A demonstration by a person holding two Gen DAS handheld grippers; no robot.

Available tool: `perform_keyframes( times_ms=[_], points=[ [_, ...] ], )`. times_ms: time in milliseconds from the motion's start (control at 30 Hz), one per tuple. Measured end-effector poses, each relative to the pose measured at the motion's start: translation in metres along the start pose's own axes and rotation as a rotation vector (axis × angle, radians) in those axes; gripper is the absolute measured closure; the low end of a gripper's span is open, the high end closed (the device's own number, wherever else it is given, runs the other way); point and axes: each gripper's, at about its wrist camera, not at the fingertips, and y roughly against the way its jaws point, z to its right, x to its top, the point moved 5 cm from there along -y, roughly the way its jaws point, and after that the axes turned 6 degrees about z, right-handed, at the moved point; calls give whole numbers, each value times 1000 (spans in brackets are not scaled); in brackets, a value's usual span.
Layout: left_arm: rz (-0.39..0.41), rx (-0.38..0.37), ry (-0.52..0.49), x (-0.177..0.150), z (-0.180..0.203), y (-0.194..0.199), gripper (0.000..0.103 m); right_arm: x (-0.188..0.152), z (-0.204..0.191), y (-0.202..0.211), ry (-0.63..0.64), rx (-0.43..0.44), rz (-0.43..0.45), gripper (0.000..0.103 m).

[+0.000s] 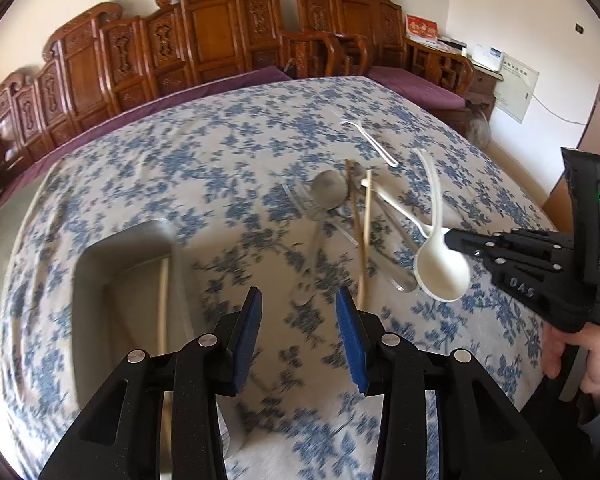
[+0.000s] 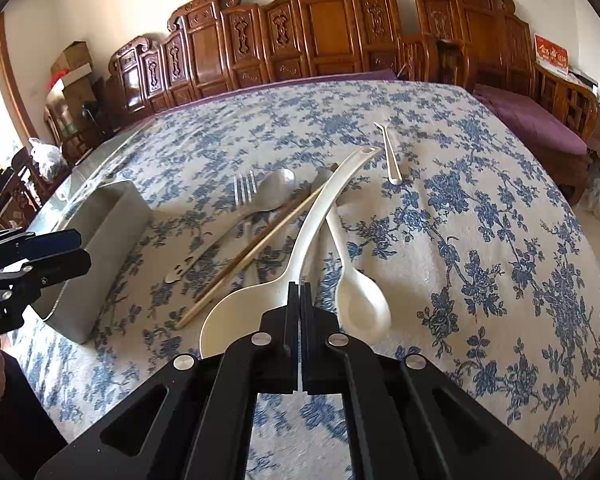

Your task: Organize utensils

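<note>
My right gripper [image 2: 299,286] is shut on the rim of a large white ladle [image 2: 244,316], also seen in the left wrist view [image 1: 440,276]. Beside it lie a smaller white spoon [image 2: 362,306], wooden chopsticks [image 2: 252,252], a metal spoon [image 2: 274,194], a fork [image 2: 244,190] and a small white utensil [image 2: 392,156] in a loose pile. My left gripper [image 1: 298,300] is open and empty, above the cloth between the grey bin [image 1: 120,264] and the pile. A pale chopstick [image 1: 163,304] lies in the bin.
The table carries a blue floral cloth [image 2: 480,220]. Carved wooden chairs [image 2: 320,28] line the far side, with a purple cushion [image 2: 532,120] at right. The grey bin [image 2: 100,248] stands at the table's left edge. Boxes and bags [image 2: 60,80] stand far left.
</note>
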Motion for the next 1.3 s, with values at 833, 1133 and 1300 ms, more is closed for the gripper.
perform_keyframes(
  times_ms=[833,1133,1300],
  points=[
    [-144,-120,43,-2,40,-82,100,-4,1,-5,11,20,-27,101],
    [-89,-104,29,0,34,-45,101,0,-9,-3,19,45,-15,102],
    [-44,-93,35,2,25,-14,101,1,-17,0,33,61,-8,102]
  ],
)
